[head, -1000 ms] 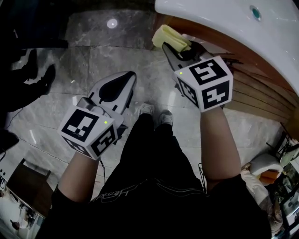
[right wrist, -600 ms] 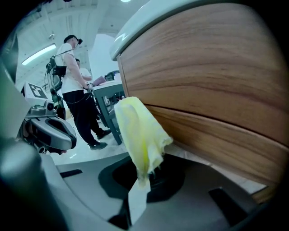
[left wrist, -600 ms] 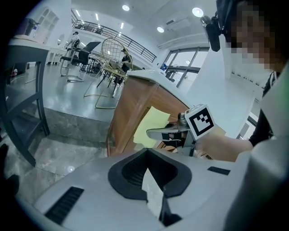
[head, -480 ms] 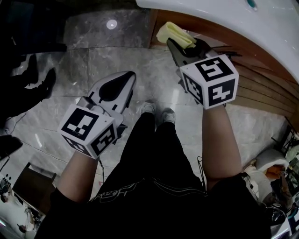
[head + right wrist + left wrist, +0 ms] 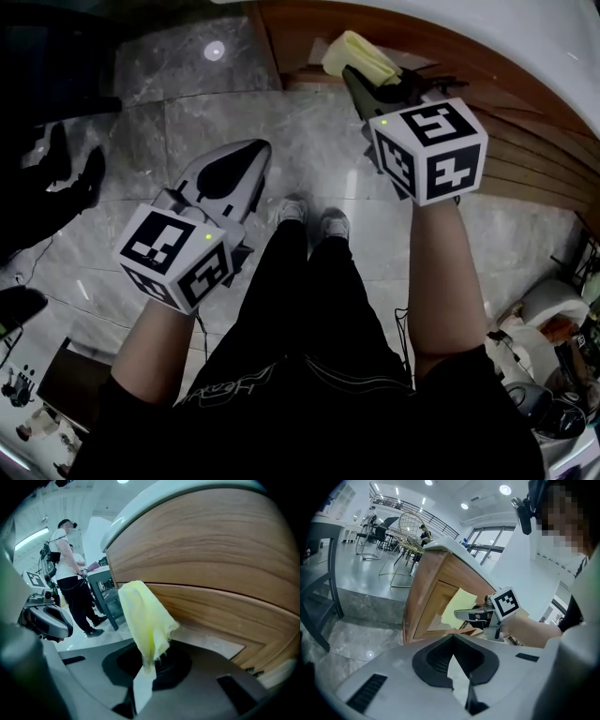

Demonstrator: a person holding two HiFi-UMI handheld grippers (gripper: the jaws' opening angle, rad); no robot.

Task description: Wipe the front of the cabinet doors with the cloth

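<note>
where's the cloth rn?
Head view, upper right: the cloth is pinched in the jaws of the right gripper, beside the wooden cabinet front.

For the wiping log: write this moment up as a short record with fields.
cloth: yellow cloth, bunched, standing up out of the fingers
holder: right gripper, fingers shut on the cloth
other tool: left gripper, fingers together, nothing between them, held low over the floor
surface: wooden cabinet door, right by the cloth
contact: cannot tell whether the cloth touches the door
</note>
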